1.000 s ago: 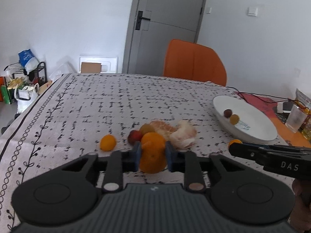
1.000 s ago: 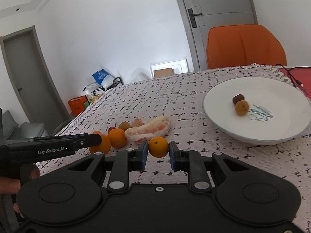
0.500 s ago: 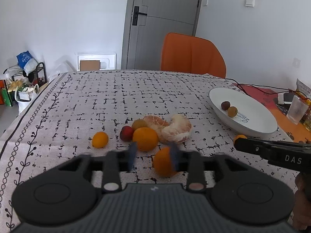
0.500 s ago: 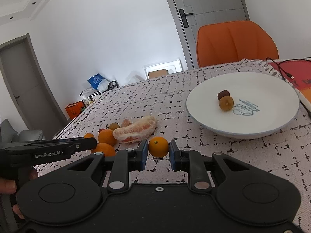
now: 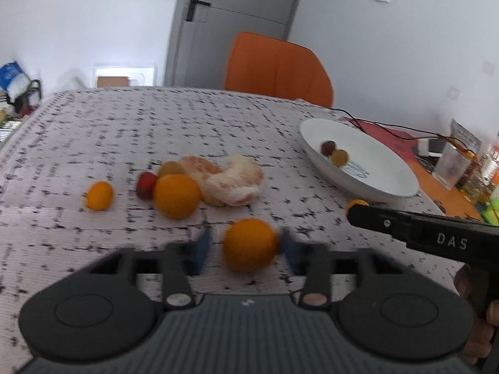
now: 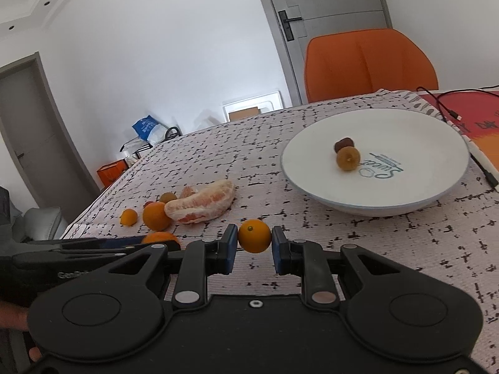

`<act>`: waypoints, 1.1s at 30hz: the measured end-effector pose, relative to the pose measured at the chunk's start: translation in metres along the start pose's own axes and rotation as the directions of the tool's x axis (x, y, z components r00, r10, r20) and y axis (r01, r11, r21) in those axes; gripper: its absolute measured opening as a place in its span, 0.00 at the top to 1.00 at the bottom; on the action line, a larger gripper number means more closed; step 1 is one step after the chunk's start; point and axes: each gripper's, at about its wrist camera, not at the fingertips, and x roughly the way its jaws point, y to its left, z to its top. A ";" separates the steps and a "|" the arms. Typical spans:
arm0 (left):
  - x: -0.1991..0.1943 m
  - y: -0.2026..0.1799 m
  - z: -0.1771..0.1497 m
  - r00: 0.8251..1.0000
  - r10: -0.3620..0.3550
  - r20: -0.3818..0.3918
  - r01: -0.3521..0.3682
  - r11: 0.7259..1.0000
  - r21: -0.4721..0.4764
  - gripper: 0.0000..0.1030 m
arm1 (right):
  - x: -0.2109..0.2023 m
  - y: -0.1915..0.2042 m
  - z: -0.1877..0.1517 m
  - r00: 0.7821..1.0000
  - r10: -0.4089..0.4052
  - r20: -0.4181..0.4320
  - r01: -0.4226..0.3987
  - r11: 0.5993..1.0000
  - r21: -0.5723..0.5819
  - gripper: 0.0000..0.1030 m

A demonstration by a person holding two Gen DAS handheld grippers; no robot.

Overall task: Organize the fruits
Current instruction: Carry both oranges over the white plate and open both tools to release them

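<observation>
My left gripper (image 5: 246,247) is open, its blue pads wide apart around an orange (image 5: 249,244) that touches only the right pad. My right gripper (image 6: 252,246) is shut on a small orange (image 6: 254,236) held above the table. A white plate (image 6: 405,199) at the right holds two small brown fruits (image 6: 347,157); it also shows in the left wrist view (image 5: 374,184). On the cloth lie a peeled pomelo (image 5: 230,180), a bigger orange (image 5: 176,194), a red fruit (image 5: 145,184) and a small orange (image 5: 99,194).
An orange chair (image 5: 277,68) stands behind the table. A black cable (image 6: 443,109) and a red mat (image 6: 467,106) lie beyond the plate. A glass (image 5: 452,165) and bottles stand at the far right edge. The patterned cloth (image 5: 124,131) covers the table.
My left gripper opened and let go of the orange, then drew back and right. My right gripper carried its small orange closer to the plate.
</observation>
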 end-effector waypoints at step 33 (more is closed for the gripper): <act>0.028 -0.077 0.043 0.997 -0.037 0.070 0.026 0.988 0.153 0.64 | -0.025 -0.077 0.022 0.986 -0.122 0.113 0.111 0.988 0.104 0.78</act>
